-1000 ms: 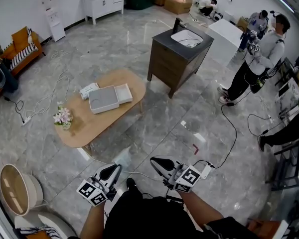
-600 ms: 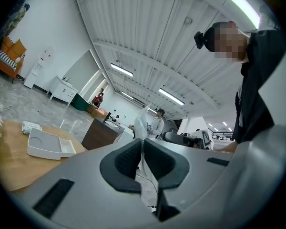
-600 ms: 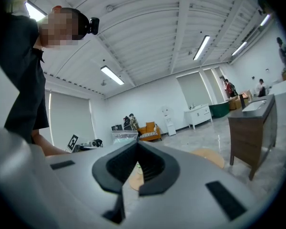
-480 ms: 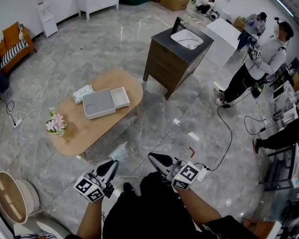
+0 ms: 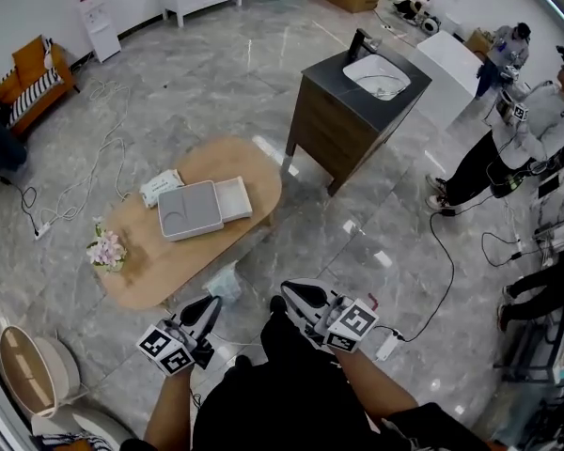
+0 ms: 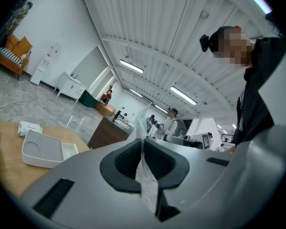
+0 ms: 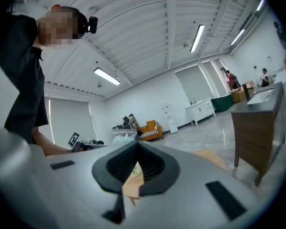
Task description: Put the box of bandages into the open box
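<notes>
Sofa: an orange sofa [image 5: 38, 69] is seen against the wall at far left.
Basket: a round pale basket [image 5: 33, 369] is set on the marble floor at lower left.
Flowers: a small pink posy [image 5: 105, 249] is stood at the left end of the wooden table [image 5: 254, 172].
Box of bandages: the box of bandages [image 5: 160, 187] is laid flat on the table top, just beside the far left corner of the open box and outside it.
Open box: the open box [image 5: 190, 210], grey-white, is placed near the middle of the table. A smaller shallow part is laid against its right side. Nothing is seen inside it.
Left gripper: the left gripper [image 5: 211, 304] is held low over the floor, short of the near table edge and well apart from both boxes. Its jaws are drawn in to a thin slit, and a clear plastic film [image 5: 224, 283] is pinched in them and rises past the tips.
Right gripper: the right gripper [image 5: 291, 294] is held just right of the left one. Its jaws are brought together tip to tip, with nothing gripped.
Vanity: a dark wooden vanity [image 5: 343, 130] with a white basin is stood right of the table.
Power strip: a white power strip [image 5: 388, 346] is laid on the floor by the right gripper.
Bystander: a person [image 5: 517, 139] in a light top is pictured at far right.
</notes>
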Motion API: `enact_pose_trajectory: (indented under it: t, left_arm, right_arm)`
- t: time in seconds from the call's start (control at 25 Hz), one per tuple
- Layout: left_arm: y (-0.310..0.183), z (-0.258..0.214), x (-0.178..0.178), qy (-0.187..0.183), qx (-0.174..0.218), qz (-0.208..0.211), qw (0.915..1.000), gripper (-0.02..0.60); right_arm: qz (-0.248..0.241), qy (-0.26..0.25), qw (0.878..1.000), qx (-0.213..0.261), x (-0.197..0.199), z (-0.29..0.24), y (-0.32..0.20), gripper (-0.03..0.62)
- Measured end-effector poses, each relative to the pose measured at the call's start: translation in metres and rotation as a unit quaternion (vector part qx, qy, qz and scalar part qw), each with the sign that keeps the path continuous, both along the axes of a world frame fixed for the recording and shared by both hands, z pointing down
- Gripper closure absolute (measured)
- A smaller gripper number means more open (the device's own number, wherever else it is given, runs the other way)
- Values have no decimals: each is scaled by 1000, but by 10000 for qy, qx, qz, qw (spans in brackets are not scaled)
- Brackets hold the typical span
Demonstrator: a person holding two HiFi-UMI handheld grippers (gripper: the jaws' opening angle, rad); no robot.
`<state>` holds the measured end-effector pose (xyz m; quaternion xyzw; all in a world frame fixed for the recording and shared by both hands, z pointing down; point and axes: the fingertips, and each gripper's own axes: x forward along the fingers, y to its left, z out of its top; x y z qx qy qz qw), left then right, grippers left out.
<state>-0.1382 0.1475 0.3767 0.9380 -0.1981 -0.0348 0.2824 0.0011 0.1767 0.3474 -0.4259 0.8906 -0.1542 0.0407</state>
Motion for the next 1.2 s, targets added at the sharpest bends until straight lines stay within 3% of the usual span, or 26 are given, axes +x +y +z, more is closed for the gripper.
enact_pose_trajectory:
  t: [0.28, 0.56, 0.88, 1.2]
  left_arm:
    - [-78, -7, 51, -15, -114, -501, 9987, 549]
    - [-133, -4, 74, 122, -377, -1064, 9935, 549]
    - [-189, 32, 81, -19, -759, -1115, 9909, 549]
    - [-269, 86, 78, -72, -1215, -822, 9892, 551]
  right_arm:
    - [-516, -36, 9986, -148, 59, 10, -86, 585]
    - [-940, -99, 9953, -219, 89, 18, -151, 585]
    - [-1016, -77, 9940, -389, 87, 34, -216, 585]
    - [-840, 164, 9923, -896, 76, 73, -284, 585]
